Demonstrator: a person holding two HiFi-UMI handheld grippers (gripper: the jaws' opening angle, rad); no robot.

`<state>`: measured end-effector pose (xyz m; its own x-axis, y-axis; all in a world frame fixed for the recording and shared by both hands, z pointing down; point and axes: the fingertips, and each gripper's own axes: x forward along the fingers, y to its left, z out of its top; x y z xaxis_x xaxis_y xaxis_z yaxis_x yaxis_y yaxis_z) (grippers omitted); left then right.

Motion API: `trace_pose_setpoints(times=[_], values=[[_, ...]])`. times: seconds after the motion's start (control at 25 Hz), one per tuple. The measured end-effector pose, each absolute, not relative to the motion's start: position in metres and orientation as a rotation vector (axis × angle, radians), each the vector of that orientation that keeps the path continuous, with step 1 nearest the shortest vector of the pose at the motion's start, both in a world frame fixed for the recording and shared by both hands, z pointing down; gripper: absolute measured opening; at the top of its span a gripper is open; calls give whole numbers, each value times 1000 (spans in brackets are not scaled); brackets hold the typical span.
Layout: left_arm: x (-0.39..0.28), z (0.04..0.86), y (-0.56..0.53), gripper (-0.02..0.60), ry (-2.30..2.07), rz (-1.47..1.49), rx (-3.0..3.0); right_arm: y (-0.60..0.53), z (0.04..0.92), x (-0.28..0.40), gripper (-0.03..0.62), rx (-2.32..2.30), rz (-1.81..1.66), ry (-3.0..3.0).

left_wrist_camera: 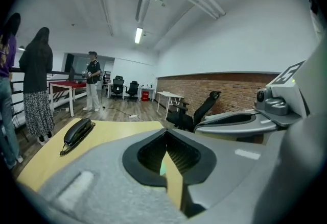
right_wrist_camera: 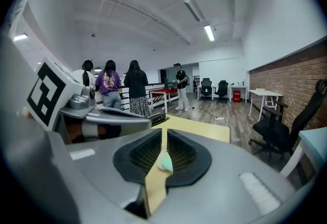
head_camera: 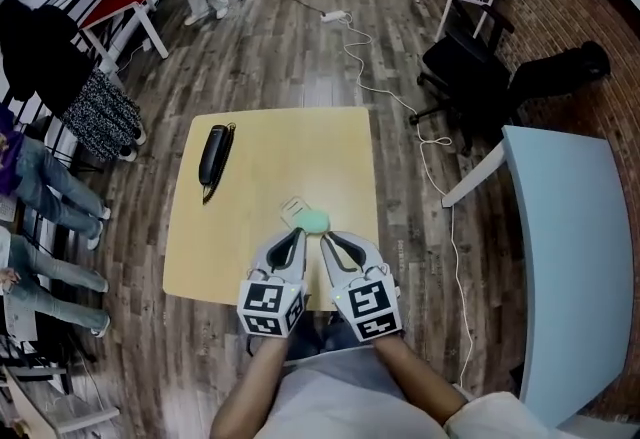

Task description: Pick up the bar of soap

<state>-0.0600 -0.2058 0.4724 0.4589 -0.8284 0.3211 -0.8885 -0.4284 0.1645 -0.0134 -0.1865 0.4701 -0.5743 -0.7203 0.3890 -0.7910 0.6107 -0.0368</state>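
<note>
The pale green bar of soap (head_camera: pixel 316 220) lies near the front right of the wooden table (head_camera: pixel 270 167), partly on a flat white piece (head_camera: pixel 291 208). Both grippers hover side by side just short of it. My left gripper (head_camera: pixel 298 233) points at the soap's left side with its tips together and nothing held. My right gripper (head_camera: pixel 326 240) points at the soap's near right side. In the right gripper view the tips (right_wrist_camera: pixel 164 131) stand a narrow slit apart, and the soap (right_wrist_camera: pixel 165 163) shows beyond them, untouched. Only a green sliver of soap (left_wrist_camera: pixel 162 168) shows in the left gripper view.
A black telephone handset (head_camera: pixel 213 155) with a coiled cord lies at the table's far left. A black office chair (head_camera: pixel 465 77) and a light blue table (head_camera: pixel 570 257) stand to the right. People stand at the left by a railing. A cable (head_camera: pixel 400 97) runs over the floor.
</note>
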Motion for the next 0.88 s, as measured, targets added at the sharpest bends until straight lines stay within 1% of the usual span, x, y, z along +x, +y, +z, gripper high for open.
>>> trace_pose_setpoints(times=[0.2, 0.4, 0.76, 0.88], values=[[-67, 507, -229, 5, -1418, 365, 2354, -202, 499, -23, 31, 1157, 319, -2456], [-74, 542, -247, 5, -1366, 434, 2310, -218, 529, -33, 43, 1117, 379, -2405], [-75, 599, -265, 5, -1255, 585, 2272, -238, 589, -32, 112, 1125, 530, -2259], [-78, 607, -270, 5, -1248, 603, 2280, -245, 601, -32, 123, 1143, 578, -2230]])
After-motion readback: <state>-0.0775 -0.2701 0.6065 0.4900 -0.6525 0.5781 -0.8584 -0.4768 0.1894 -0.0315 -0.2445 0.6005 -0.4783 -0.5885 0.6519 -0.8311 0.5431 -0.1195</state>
